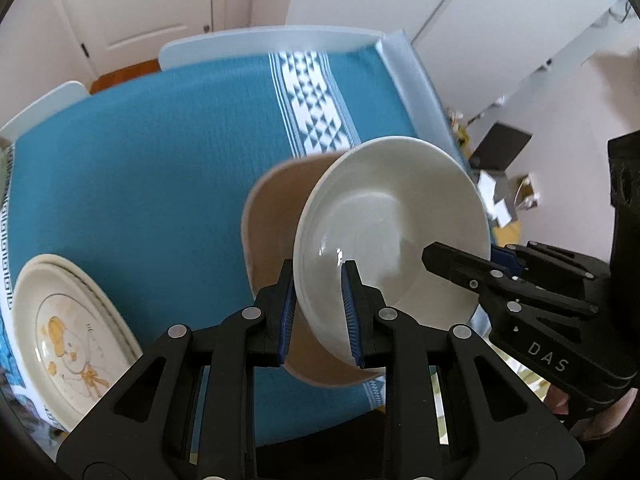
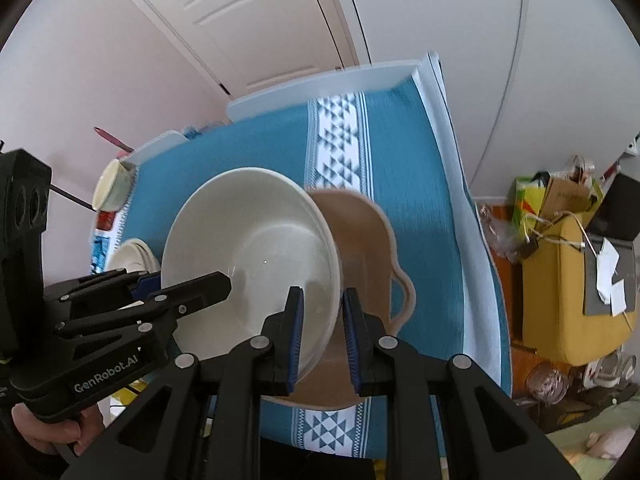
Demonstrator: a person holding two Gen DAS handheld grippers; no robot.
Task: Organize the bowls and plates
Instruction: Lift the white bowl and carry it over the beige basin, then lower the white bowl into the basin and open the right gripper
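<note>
Teal cloth (image 1: 168, 184) with a white patterned band covers the table below us; pale doors and walls stand behind it. We hold a white bowl (image 1: 396, 216) between both claws, tilted, its hollow turned toward us; our left claw (image 1: 318, 312) pinches its near rim, one blue pad inside the hollow and one outside; our right claw (image 2: 322, 332) pinches the rim on the opposite side the same way; in each view the other claw reaches in from the side and grips the far rim. Just behind the white bowl, beyond our fingertips, sits a tan bowl (image 2: 362, 240) with a small side handle; the picture is blurred there, so we cannot tell whether the two touch. Well to the left of the left claw, at the cloth's edge, lies a cream plate (image 1: 72, 332) painted with a yellow figure. Far left of the right claw stands a small cream cup (image 2: 111, 186). Right of the table, cluttered boxes (image 2: 560, 216) crowd the floor.
</note>
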